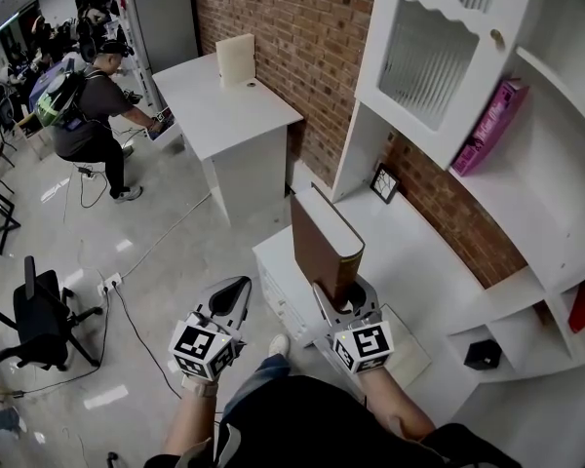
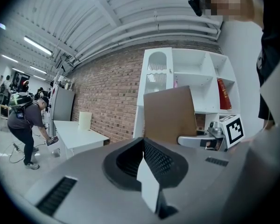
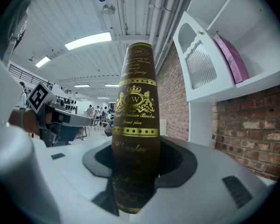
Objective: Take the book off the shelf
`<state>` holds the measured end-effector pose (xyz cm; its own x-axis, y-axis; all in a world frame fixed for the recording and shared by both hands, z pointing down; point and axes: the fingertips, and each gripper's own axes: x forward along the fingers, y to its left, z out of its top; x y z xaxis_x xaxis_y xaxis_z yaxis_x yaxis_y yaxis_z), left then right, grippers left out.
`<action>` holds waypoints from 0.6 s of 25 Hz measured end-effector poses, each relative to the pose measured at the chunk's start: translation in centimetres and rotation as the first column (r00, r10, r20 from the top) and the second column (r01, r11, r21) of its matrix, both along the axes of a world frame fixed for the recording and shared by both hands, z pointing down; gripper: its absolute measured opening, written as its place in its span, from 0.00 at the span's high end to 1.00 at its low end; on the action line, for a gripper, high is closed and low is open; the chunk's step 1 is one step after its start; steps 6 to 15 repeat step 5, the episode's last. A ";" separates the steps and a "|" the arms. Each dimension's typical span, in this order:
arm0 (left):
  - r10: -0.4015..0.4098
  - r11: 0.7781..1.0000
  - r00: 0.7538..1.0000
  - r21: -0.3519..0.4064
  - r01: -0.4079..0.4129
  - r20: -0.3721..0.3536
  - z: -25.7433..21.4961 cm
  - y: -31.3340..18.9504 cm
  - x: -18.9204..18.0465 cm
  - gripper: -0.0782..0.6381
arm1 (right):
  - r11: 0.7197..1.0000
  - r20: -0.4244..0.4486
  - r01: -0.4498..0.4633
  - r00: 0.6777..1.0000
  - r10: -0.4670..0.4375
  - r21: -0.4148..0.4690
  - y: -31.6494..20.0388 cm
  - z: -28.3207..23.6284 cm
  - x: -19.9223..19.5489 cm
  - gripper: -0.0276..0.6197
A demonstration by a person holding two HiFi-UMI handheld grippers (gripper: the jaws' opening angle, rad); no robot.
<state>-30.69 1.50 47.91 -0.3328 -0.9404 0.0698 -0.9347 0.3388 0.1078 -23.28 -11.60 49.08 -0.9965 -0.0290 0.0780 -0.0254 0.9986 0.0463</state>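
one brown book (image 1: pixel 322 244) clamped in right tool (image 1: pixel 337 300), left tool (image 1: pixel 240 289) closed, by white cabinet (image 1: pixel 414 256) and brick wall (image 1: pixel 312 47).

Head camera: mounted on the person's head, looking forward and steeply down from above onto the left gripper (image 1: pixel 240 289) and right gripper (image 1: pixel 337 292). The white wooden shelf unit (image 1: pixel 526 198) lies to the right.

Left gripper camera: rides on its gripper and faces level along the jaws towards the red brick wall (image 2: pixel 107 94), which is well off.

Right gripper camera: faces level along its jaws, very close on the brown gilt-lettered hardback book (image 3: pixel 135 115).

All three views share that book and the shelf unit. Each gripper view catches the other gripper.
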 end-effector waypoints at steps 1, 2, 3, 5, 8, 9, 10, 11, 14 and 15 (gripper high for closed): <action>-0.001 1.000 1.000 -0.001 0.001 -0.002 0.0 0.1 0.0 0.88 | 1.000 0.001 0.001 1.000 -0.001 0.001 0.1 0.0 -0.1 0.62; -0.001 1.000 1.000 -0.001 0.001 -0.003 0.0 0.2 -0.1 0.88 | 1.000 0.002 0.001 1.000 -0.001 0.002 0.1 -0.1 -0.1 0.62; -0.001 1.000 1.000 -0.001 0.001 -0.001 0.0 0.3 -0.1 0.88 | 1.000 0.003 0.001 1.000 -0.001 0.004 0.2 -0.2 -0.2 0.62; -0.002 1.000 1.000 -0.001 0.002 0.006 -0.1 0.5 -0.3 0.88 | 1.000 0.004 0.001 1.000 -0.002 0.007 0.3 -0.3 -0.3 0.62; -0.002 1.000 1.000 -0.001 0.002 0.006 -0.1 0.5 -0.3 0.88 | 1.000 0.004 0.001 1.000 -0.002 0.007 0.3 -0.3 -0.3 0.62; -0.002 1.000 1.000 -0.001 0.002 0.006 -0.1 0.5 -0.3 0.88 | 1.000 0.004 0.001 1.000 -0.002 0.007 0.3 -0.3 -0.3 0.62; -0.002 1.000 1.000 -0.001 0.002 0.006 -0.1 0.5 -0.3 0.88 | 1.000 0.004 0.001 1.000 -0.002 0.007 0.3 -0.3 -0.3 0.62; -0.002 1.000 1.000 -0.001 0.002 0.006 -0.1 0.5 -0.3 0.88 | 1.000 0.004 0.001 1.000 -0.002 0.007 0.3 -0.3 -0.3 0.62; -0.002 1.000 1.000 -0.001 0.002 0.006 -0.1 0.5 -0.3 0.88 | 1.000 0.004 0.001 1.000 -0.002 0.007 0.3 -0.3 -0.3 0.62; -0.002 1.000 1.000 -0.001 0.002 0.006 -0.1 0.5 -0.3 0.88 | 1.000 0.004 0.001 1.000 -0.002 0.007 0.3 -0.3 -0.3 0.62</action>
